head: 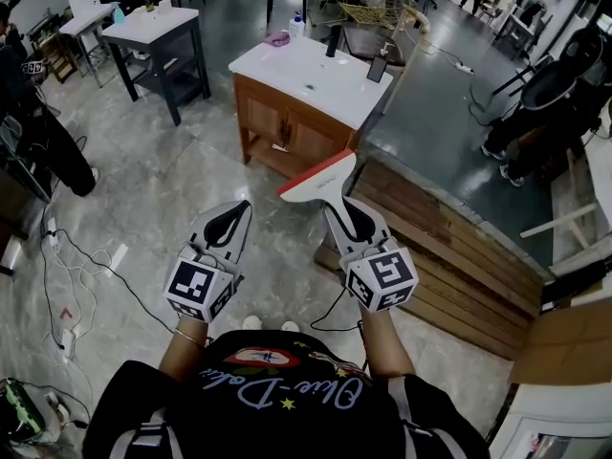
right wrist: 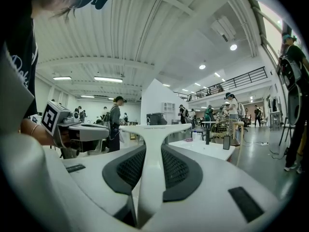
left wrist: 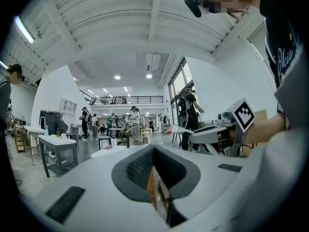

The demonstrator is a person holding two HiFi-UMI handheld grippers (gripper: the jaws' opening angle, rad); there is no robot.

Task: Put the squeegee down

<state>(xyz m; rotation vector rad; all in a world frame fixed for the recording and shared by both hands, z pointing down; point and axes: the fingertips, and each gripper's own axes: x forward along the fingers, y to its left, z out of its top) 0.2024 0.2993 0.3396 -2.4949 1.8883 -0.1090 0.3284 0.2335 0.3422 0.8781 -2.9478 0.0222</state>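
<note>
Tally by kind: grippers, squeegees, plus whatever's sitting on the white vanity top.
grippers: 2 (left gripper, right gripper)
squeegee: 1, in the right gripper
faucet: 1
phone: 1
bottle: 1
pink item: 1
Total: 7

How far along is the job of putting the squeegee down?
Nothing looks done yet. The right gripper holds the squeegee by its handle, in the air. The left gripper is shut and empty. Setting it down and letting go are left.
</note>
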